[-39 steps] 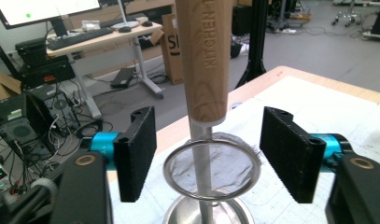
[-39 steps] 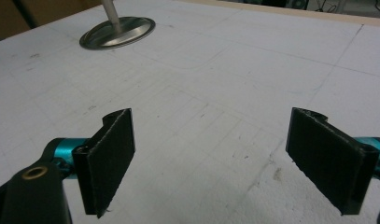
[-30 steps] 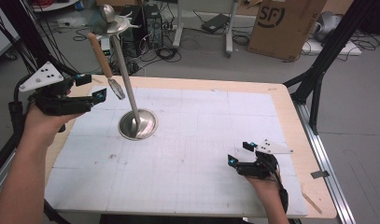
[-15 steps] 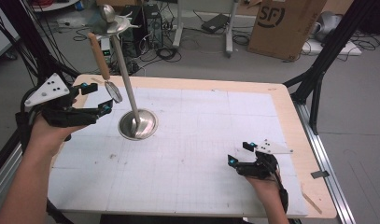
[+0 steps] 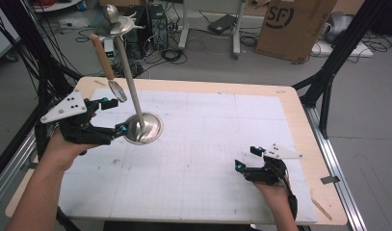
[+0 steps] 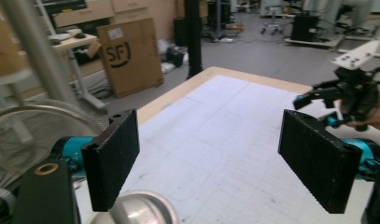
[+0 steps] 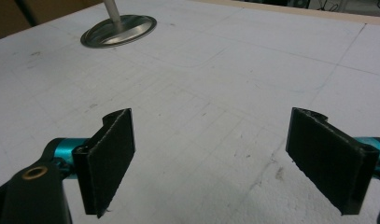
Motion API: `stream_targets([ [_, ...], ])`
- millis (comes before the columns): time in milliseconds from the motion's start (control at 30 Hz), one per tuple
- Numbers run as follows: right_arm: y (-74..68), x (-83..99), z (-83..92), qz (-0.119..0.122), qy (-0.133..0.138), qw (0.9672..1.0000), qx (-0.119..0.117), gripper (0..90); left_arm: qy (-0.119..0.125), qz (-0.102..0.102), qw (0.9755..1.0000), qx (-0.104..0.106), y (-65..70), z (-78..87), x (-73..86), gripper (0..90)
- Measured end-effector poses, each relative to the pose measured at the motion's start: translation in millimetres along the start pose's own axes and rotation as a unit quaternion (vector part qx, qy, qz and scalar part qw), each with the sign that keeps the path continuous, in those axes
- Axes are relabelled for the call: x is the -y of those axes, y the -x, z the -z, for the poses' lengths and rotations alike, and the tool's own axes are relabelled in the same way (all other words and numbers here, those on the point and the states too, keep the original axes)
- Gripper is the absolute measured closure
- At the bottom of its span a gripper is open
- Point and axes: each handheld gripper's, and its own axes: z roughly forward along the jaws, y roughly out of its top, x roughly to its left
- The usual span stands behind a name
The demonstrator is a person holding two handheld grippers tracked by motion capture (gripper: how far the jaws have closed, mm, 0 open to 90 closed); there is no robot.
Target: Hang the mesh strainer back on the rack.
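Steel stand (image 5: 143,128) just beside left tongs (image 5: 115,115); spoon (image 5: 108,67) hangs above

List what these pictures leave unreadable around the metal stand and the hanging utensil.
- Stand's top, high view: too small and cluttered to tell how the wooden-handled utensil hangs.
- Utensil head, high view: too small to identify.
- Stand base, left gripper view: cut by the bottom edge, blurred behind the left hand-held gripper.

High view looks down; both gripper views skim close, sharing the stand base (image 7: 118,31).
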Motion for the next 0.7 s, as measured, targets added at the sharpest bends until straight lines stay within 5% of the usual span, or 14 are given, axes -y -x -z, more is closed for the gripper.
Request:
stream_targets([
  [467,0.2,0.3,-0.3,0.000,-0.001,1.0000,0.000,14.6,-0.034,-0.023,0.9972,0.063,22.6,-22.3,27.1,18.5],
  [700,0.0,0.5,-0.7,0.002,-0.002,1.0000,0.000,14.6,-0.040,-0.011,0.9971,0.064,27.8,-30.1,47.9,17.8],
])
